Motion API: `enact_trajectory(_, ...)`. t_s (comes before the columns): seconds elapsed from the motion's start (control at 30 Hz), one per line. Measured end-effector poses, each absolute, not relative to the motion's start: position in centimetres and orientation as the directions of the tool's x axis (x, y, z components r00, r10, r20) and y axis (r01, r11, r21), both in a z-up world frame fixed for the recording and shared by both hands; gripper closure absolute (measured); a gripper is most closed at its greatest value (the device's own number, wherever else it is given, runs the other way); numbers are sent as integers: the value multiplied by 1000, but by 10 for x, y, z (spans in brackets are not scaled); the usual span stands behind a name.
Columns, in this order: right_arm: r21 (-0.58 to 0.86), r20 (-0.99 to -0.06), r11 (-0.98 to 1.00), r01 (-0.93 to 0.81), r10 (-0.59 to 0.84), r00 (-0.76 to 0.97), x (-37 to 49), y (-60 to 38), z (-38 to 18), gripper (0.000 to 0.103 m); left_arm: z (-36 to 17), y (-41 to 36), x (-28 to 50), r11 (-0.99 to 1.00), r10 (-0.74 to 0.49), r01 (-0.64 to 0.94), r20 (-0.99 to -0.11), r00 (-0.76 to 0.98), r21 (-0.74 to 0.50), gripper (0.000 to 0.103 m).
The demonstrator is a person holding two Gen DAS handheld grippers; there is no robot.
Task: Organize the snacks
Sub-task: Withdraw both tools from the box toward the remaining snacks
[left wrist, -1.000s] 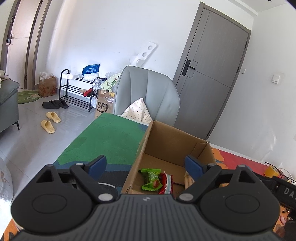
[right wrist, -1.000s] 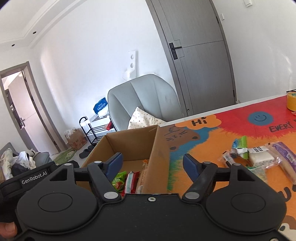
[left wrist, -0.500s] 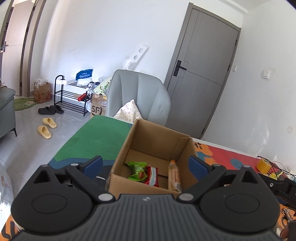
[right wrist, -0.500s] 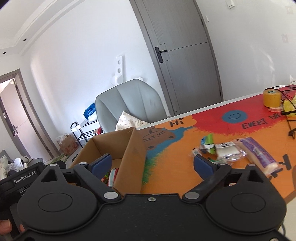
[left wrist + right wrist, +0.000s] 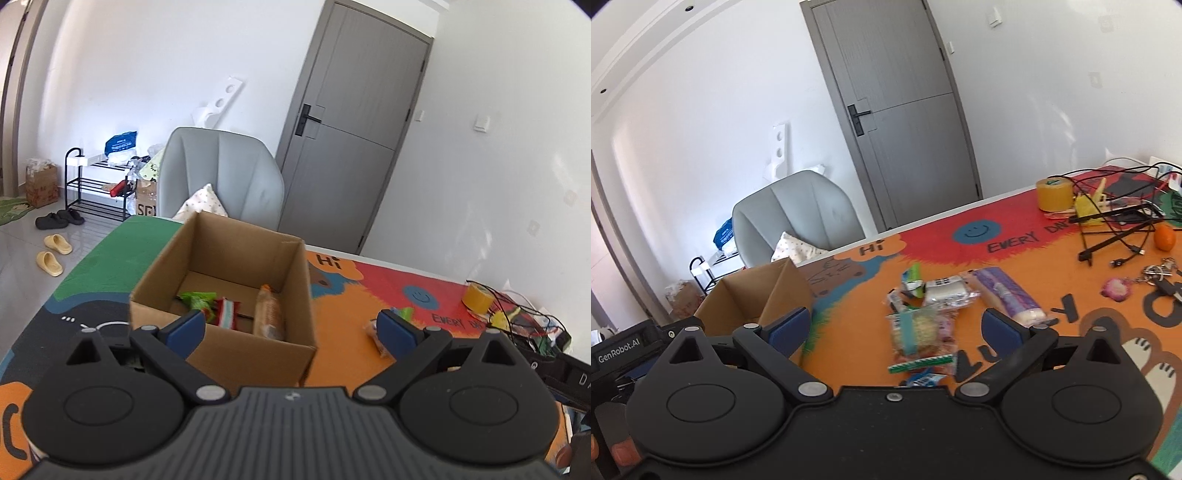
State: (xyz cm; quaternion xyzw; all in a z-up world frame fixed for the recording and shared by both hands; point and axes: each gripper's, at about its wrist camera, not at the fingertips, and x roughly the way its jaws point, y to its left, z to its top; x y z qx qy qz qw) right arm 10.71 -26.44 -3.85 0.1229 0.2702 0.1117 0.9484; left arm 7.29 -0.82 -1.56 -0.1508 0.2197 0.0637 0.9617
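Left wrist view: the left tongs (image 5: 291, 325) are spread wide and hold nothing. They hover just short of the near wall of the cardboard box (image 5: 236, 350), which stands on the colourful mat covering the surface (image 5: 340, 306). Inside the box lie three snacks: a green packet (image 5: 197, 298), a red-and-white packet (image 5: 226, 313) beside it, and a long biscuit pack (image 5: 269, 312) against the box's right wall. To the right of the box, a few wrapped snacks (image 5: 373, 328) remain on the mat, partly hidden by a fingertip.

Right wrist view: the right tongs (image 5: 895, 326) are likewise wide apart and empty, pointed at the loose pile to the right of the box (image 5: 753, 295). Outstanding items: a clear bag of crackers (image 5: 919, 332), a white wrapped bar (image 5: 945, 291), a green sachet (image 5: 912, 278), a purple roll pack (image 5: 1008, 291) and a small blue wrapper (image 5: 923, 380) nearest the tongs. Farther from the box sit a roll of yellow tape (image 5: 1054, 194), cables (image 5: 1115, 229) and an orange (image 5: 1164, 237).

Assessment: three items boxed, at least five outstanding; task roughly one-third complete. The next pick probably falls to the right tongs.
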Motion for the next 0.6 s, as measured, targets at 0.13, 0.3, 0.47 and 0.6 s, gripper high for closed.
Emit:
enact_trajectory(0.13,312,-487,944,-110,258,834,108,-284,-45,3,-20,-25,73,956,34,-159,-447,894,-246,4)
enact_trajectory(0.3,329,-493,939,-100,262,830,109,-296,-54,4,-27,-41,80,963,20,-141,-464,885,-228,4)
enact_trajectory(0.47,342,-526,936,-83,264,809,114,-304,-70,12,-34,-53,86,966,6,-127,-472,881,-224,4)
enact_trajectory(0.6,350,-564,930,-107,301,769,121,-300,-86,25,-44,-59,93,969,2,-123,-488,873,-215,4)
